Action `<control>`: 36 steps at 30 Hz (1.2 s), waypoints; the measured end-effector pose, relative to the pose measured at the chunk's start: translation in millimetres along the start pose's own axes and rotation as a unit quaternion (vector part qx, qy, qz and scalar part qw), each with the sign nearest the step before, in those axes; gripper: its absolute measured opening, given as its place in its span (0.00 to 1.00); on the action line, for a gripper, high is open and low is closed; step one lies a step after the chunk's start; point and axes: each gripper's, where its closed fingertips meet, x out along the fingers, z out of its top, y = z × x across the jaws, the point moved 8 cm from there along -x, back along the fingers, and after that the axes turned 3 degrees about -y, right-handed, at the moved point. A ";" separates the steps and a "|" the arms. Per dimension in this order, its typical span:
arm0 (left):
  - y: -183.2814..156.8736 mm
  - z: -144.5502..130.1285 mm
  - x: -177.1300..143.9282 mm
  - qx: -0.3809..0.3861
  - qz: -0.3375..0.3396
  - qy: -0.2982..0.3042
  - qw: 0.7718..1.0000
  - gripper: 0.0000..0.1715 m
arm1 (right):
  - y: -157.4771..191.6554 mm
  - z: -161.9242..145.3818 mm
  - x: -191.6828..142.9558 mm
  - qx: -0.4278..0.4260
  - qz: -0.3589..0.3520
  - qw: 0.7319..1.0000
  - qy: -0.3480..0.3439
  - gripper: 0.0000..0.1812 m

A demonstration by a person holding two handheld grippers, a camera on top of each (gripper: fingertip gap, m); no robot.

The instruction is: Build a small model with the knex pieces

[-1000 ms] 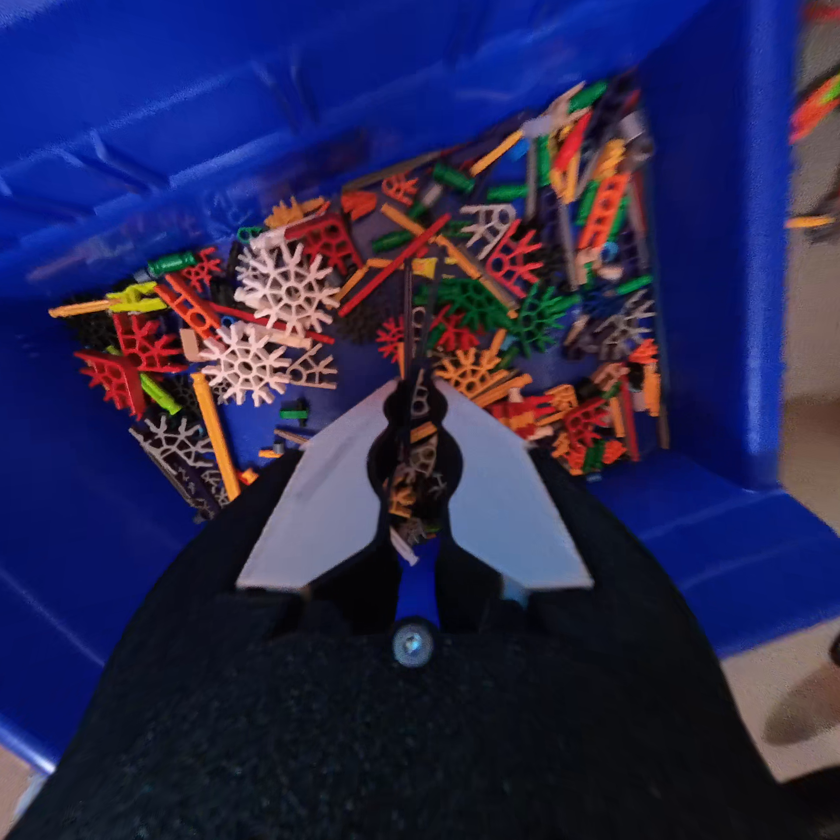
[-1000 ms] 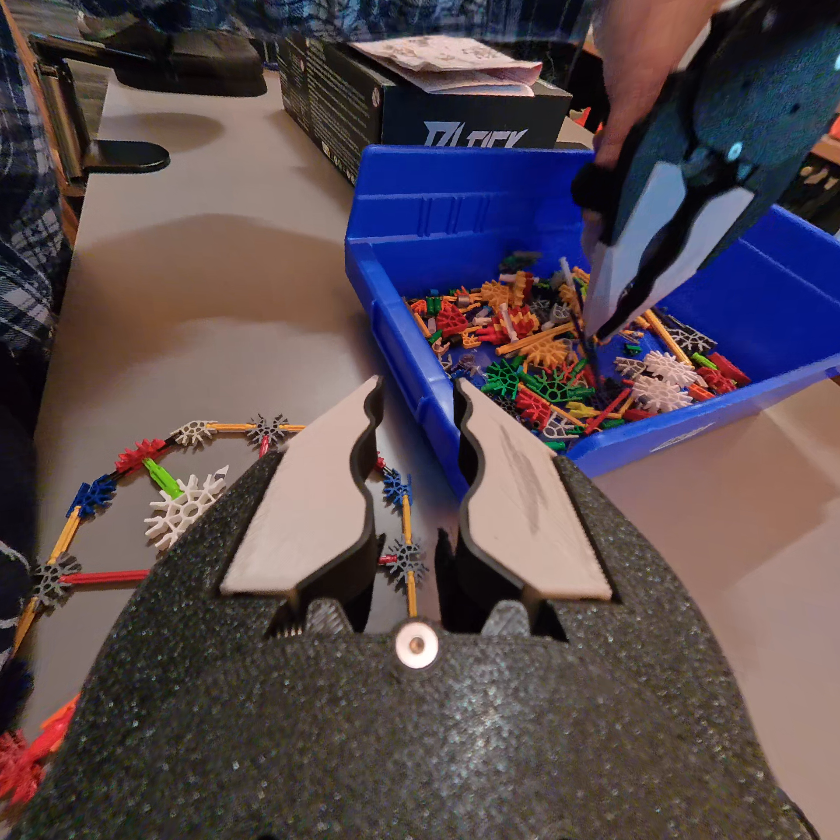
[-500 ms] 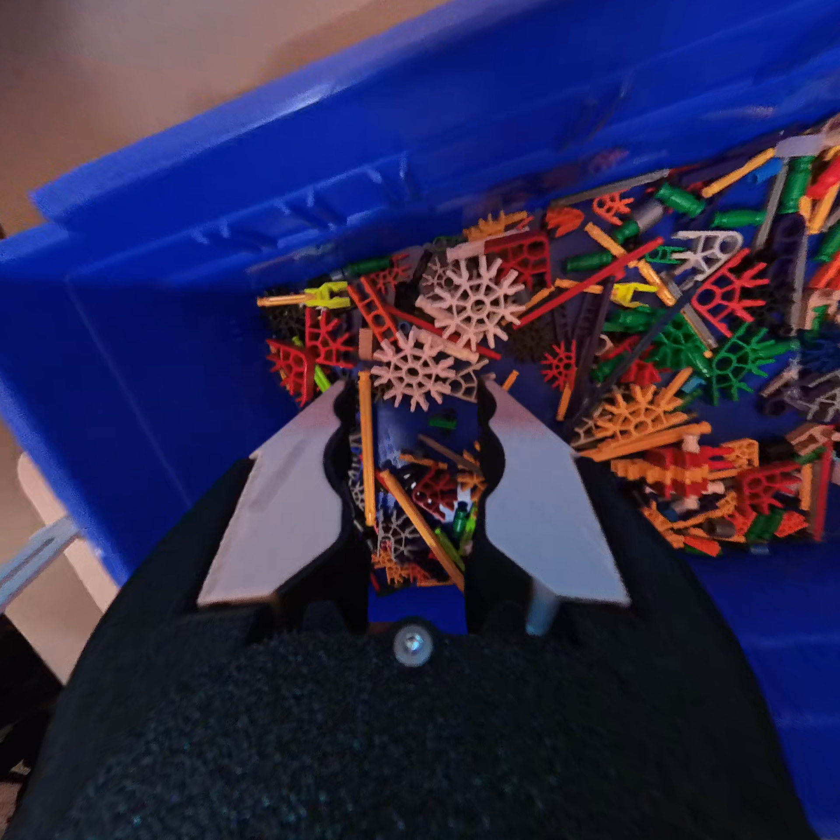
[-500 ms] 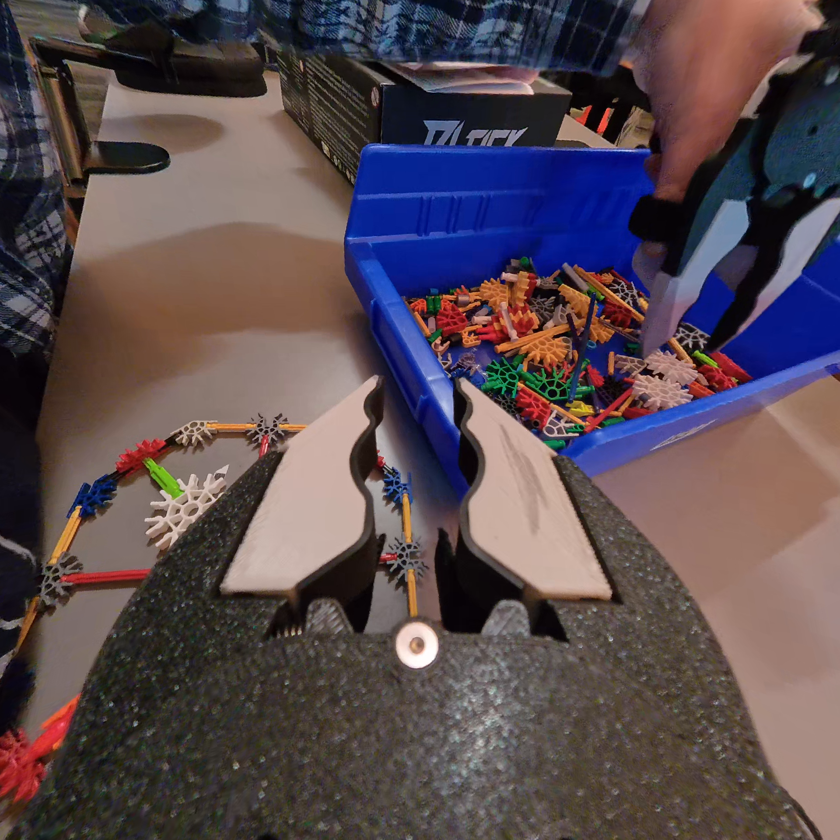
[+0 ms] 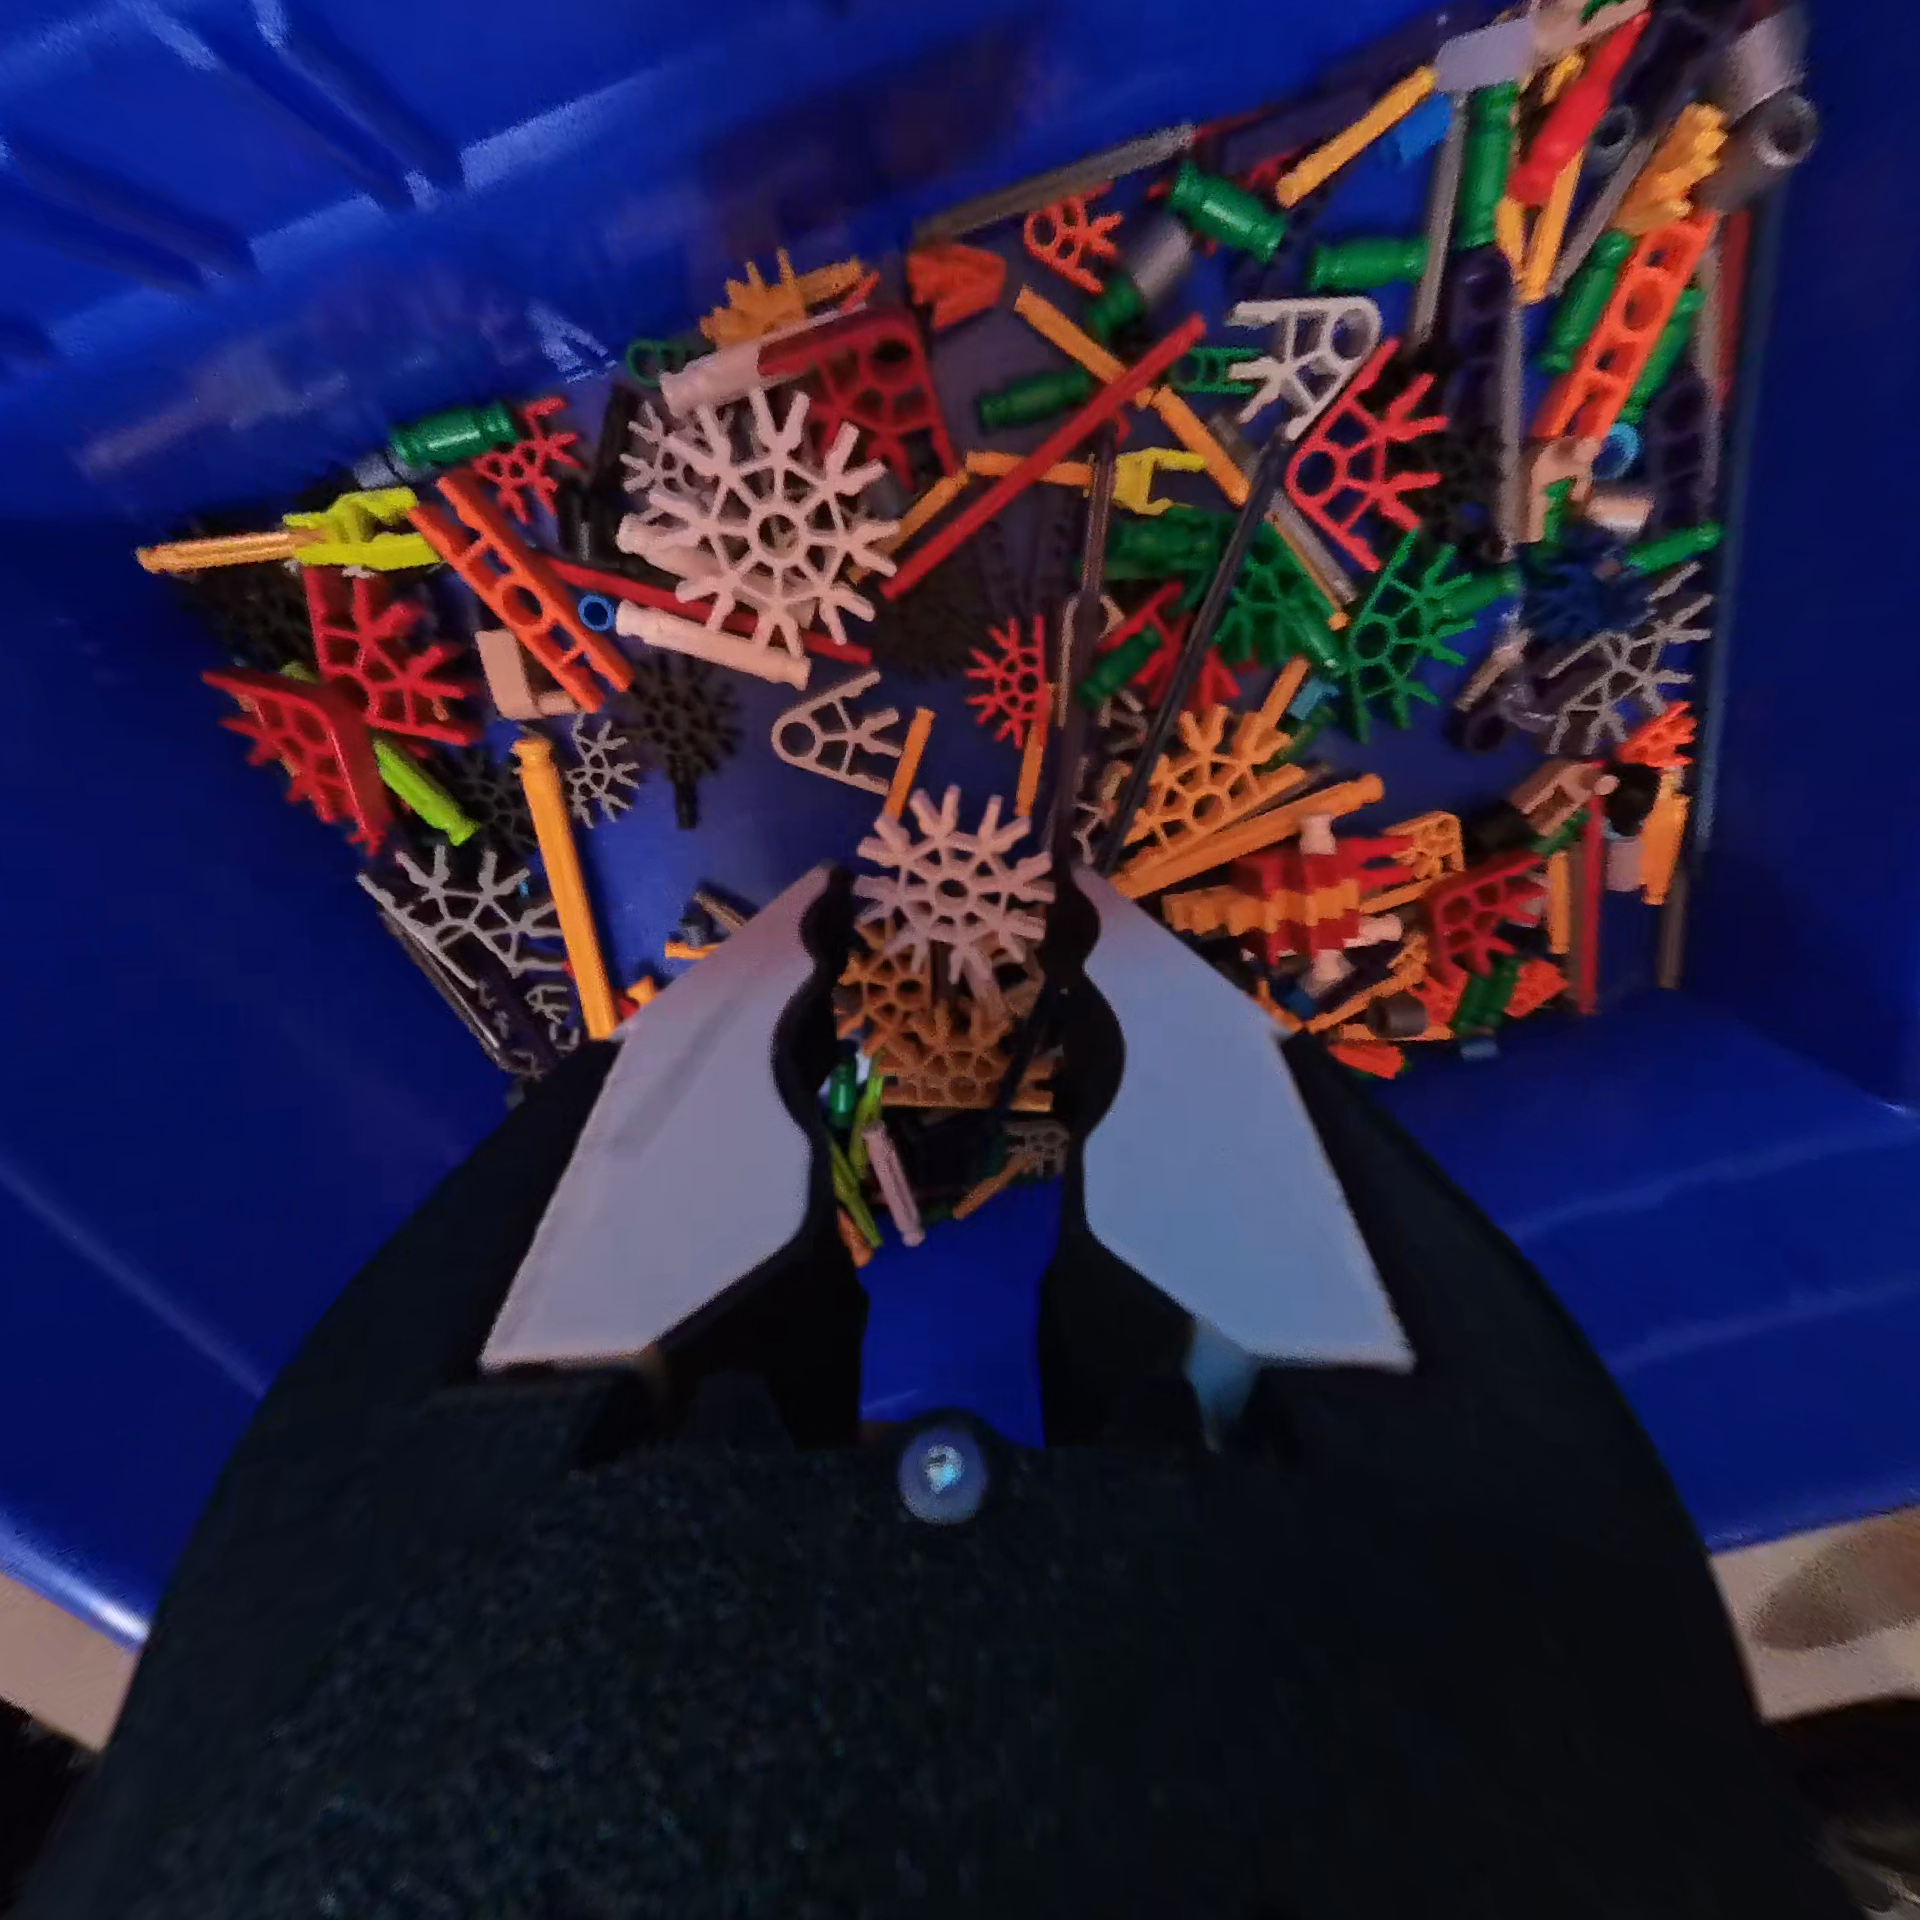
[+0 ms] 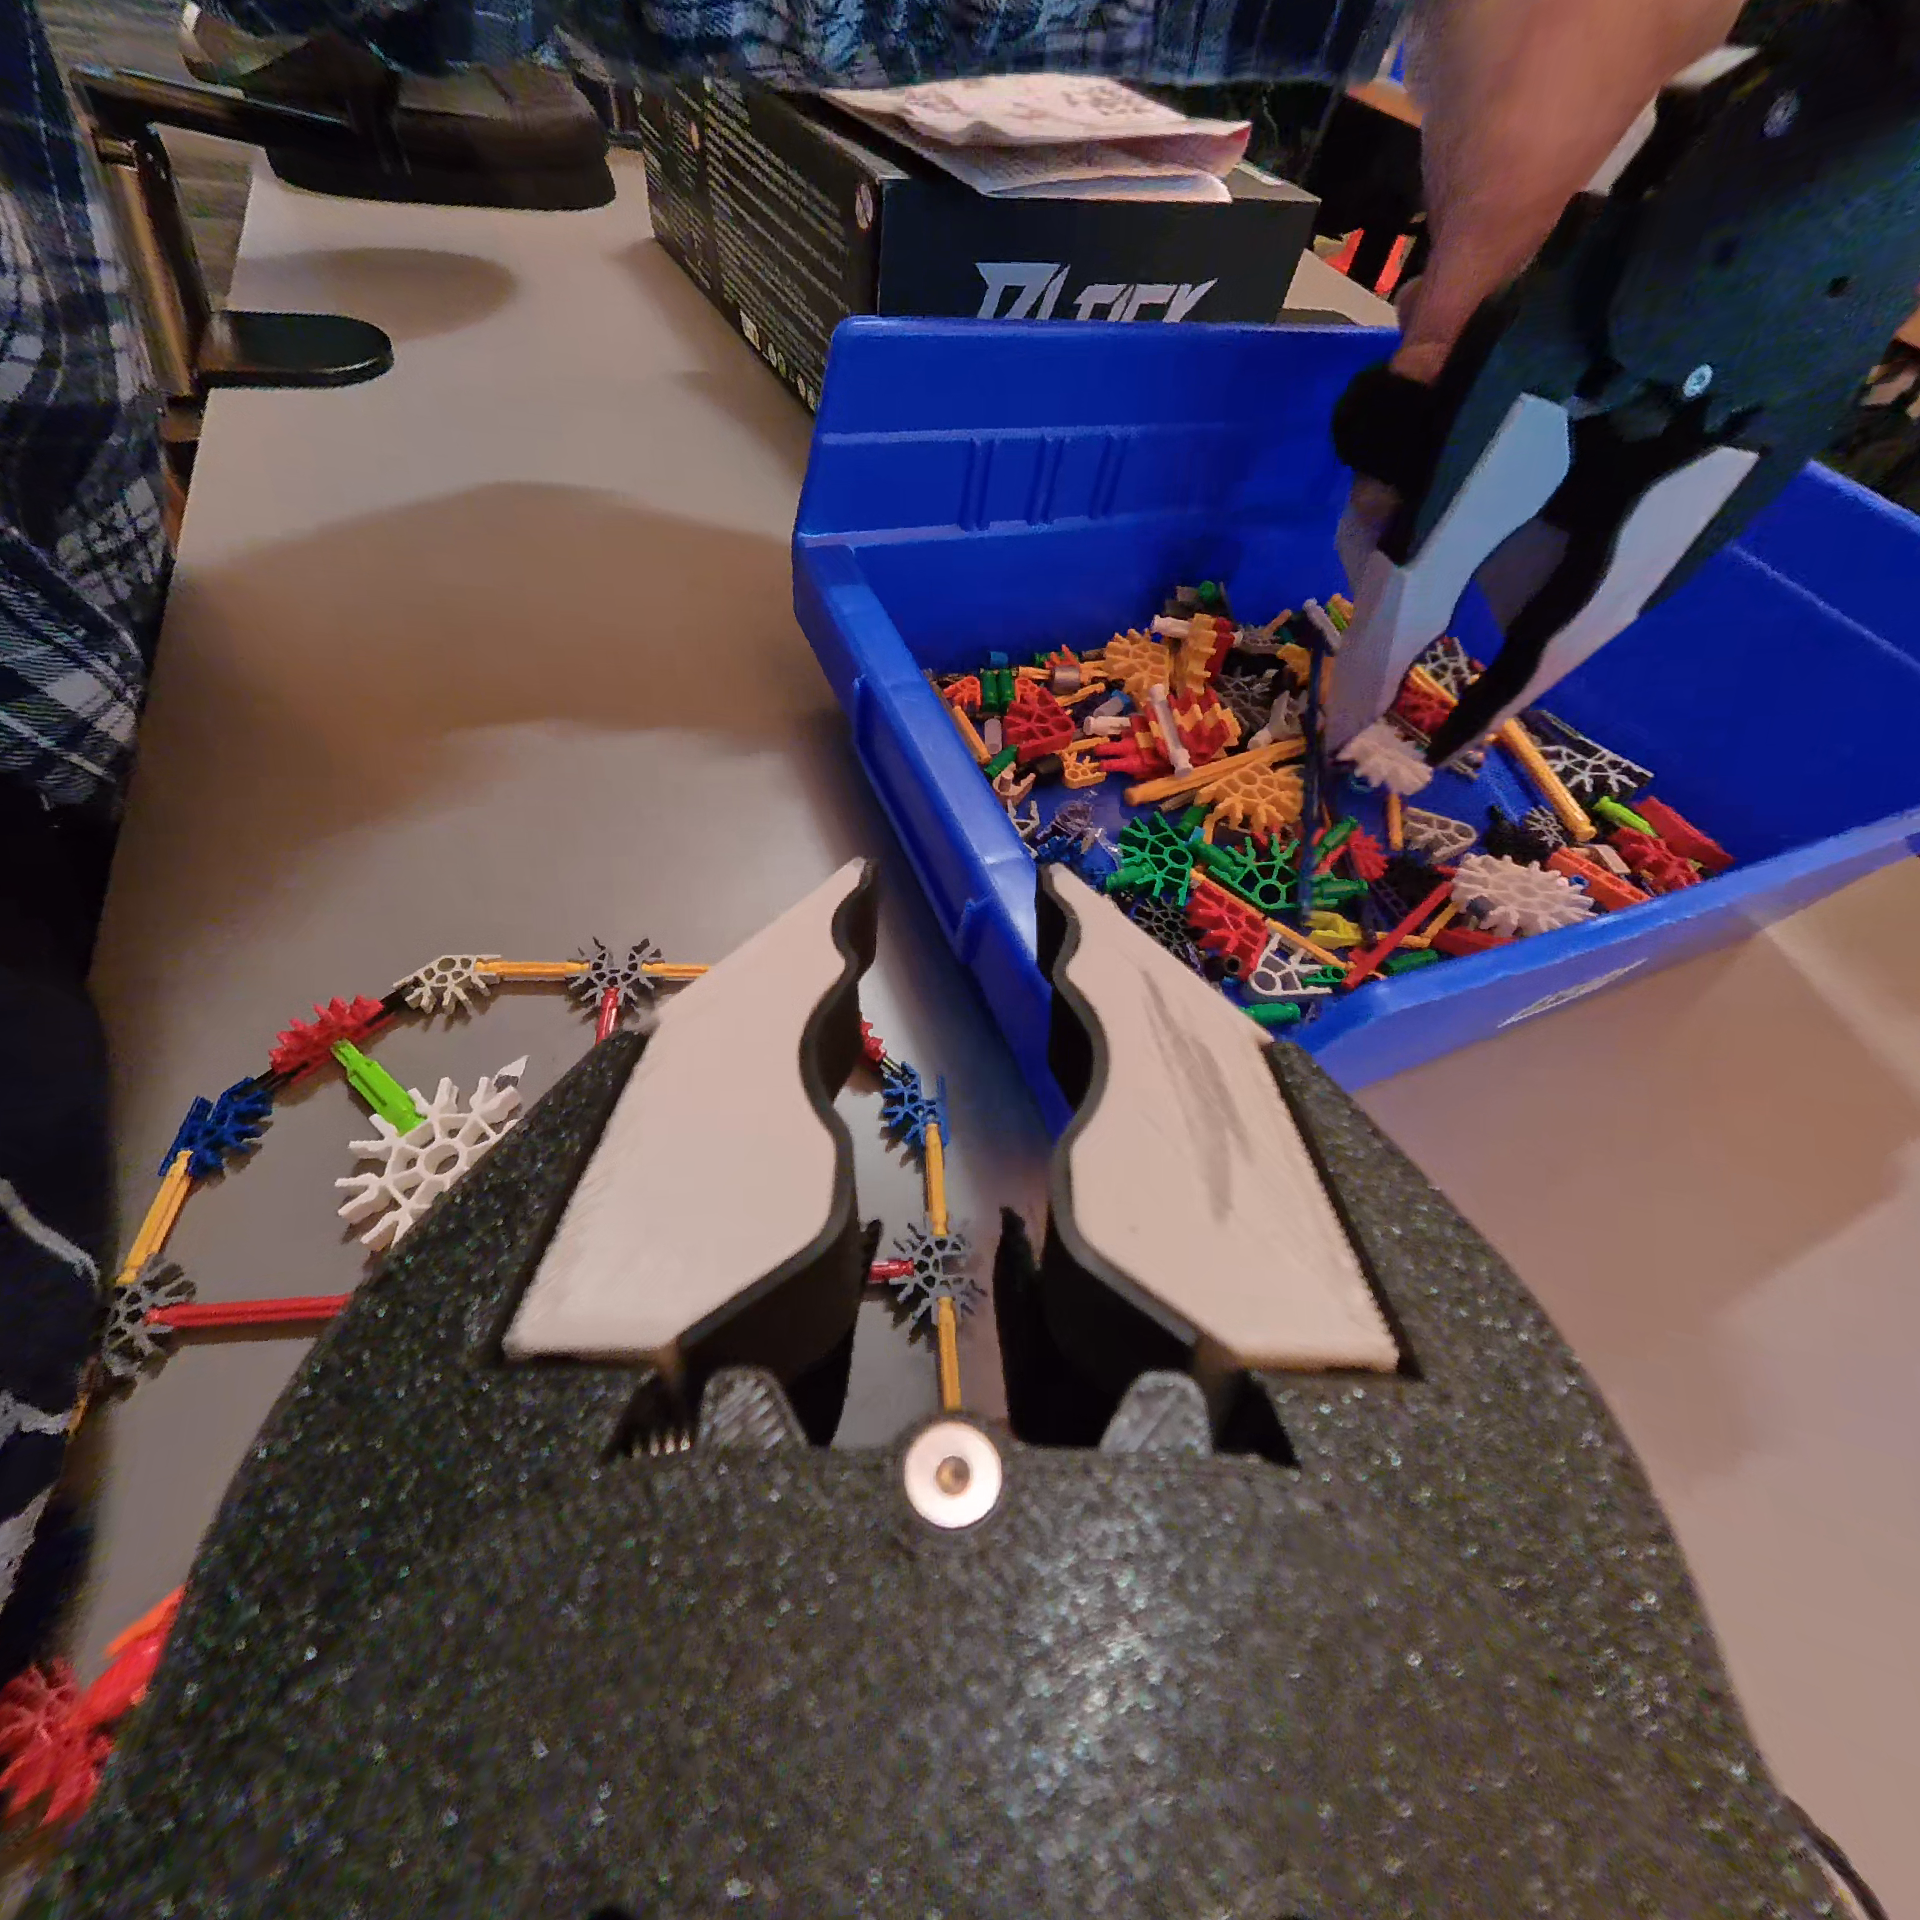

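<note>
My left gripper [image 5: 954, 883] reaches down into a blue bin [image 5: 312, 260] of mixed rod-and-connector toy pieces. Its fingers are closed on a white snowflake connector [image 5: 951, 888] at the tips, and a thin dark rod [image 5: 1075, 665] leans by its right finger. The right wrist view shows this gripper [image 6: 1397, 743] with the white connector [image 6: 1387, 758] between its tips in the bin [image 6: 1039, 488]. My right gripper [image 6: 951, 883] is open and empty above the table, over a flat ring of rods and connectors [image 6: 613, 971] with a white snowflake on a green rod [image 6: 426, 1153].
A black box [image 6: 935, 239] with papers on top stands behind the bin. A black clamp base [image 6: 291, 348] sits at the far left of the table. A hand [image 6: 1507, 156] holds the left gripper. Loose red pieces [image 6: 42, 1745] lie at the lower left.
My left gripper let go of the dark rod, opened, swung left, then returned and closed on the white snowflake connector, which left its place beside the larger white one. The right gripper has not moved.
</note>
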 end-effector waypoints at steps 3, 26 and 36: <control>9.5 1.7 -8.7 -0.010 0.034 -0.020 0.999 0.31 | 0.4 0.2 -0.1 0.000 0.001 1.000 -0.001 0.16; 17.7 15.4 11.1 -0.008 -0.024 -0.028 0.999 0.31 | 1.3 0.9 -1.0 0.001 0.004 1.000 0.000 0.16; 67.3 33.1 5.0 -0.089 0.126 -0.117 0.981 0.24 | 1.0 0.2 -0.1 0.001 0.003 1.000 0.002 0.16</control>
